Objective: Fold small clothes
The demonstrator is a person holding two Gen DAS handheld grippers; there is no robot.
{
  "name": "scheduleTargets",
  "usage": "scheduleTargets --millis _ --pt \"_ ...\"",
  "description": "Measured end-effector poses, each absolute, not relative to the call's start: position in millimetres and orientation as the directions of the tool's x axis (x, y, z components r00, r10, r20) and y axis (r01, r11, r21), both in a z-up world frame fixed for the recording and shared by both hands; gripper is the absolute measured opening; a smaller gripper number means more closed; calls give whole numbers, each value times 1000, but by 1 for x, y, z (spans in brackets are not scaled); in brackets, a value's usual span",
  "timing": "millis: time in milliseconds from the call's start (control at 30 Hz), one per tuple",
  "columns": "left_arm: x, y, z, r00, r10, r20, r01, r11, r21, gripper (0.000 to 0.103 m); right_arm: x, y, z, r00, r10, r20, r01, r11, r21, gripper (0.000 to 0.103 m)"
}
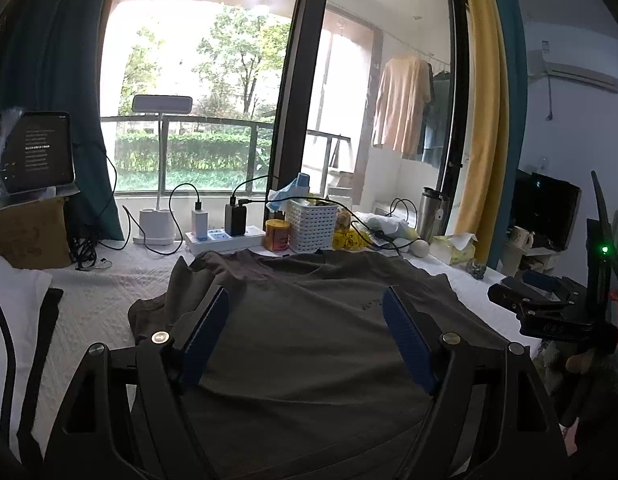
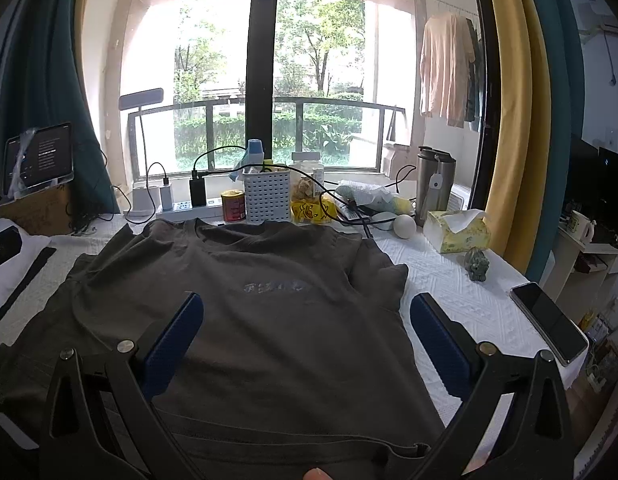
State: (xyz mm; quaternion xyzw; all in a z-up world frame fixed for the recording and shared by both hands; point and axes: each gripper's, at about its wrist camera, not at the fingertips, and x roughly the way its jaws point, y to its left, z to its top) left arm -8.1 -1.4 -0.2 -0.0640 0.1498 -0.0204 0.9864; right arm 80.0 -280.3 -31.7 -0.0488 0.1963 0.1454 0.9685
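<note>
A dark grey T-shirt (image 1: 309,320) lies spread flat, front up, on the white textured tabletop, collar toward the window; it also shows in the right wrist view (image 2: 245,320), with a faint printed logo on the chest. My left gripper (image 1: 307,300) is open, its blue-padded fingers (image 1: 207,332) hovering over the shirt's left and middle part, holding nothing. My right gripper (image 2: 307,312) is open above the shirt's lower right part, its right finger (image 2: 437,340) over the shirt's edge. The right gripper's body shows at the far right of the left wrist view (image 1: 549,304).
Along the window side stand a power strip (image 1: 225,238), white basket (image 1: 312,226), red can (image 2: 233,206), steel flask (image 2: 433,190), tissue box (image 2: 455,230), white ball (image 2: 404,225) and small green figurine (image 2: 476,264). A phone (image 2: 549,322) lies at the table's right edge. A tablet (image 1: 37,152) stands at left.
</note>
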Motion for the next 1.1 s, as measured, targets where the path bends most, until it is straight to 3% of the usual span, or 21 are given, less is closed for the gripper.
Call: scheduleTargets --millis 1100 --pt "-8 -8 -2 949 -104 -298 66 989 -135 82 81 -276 -31 885 262 -386 -300 953 -43 102"
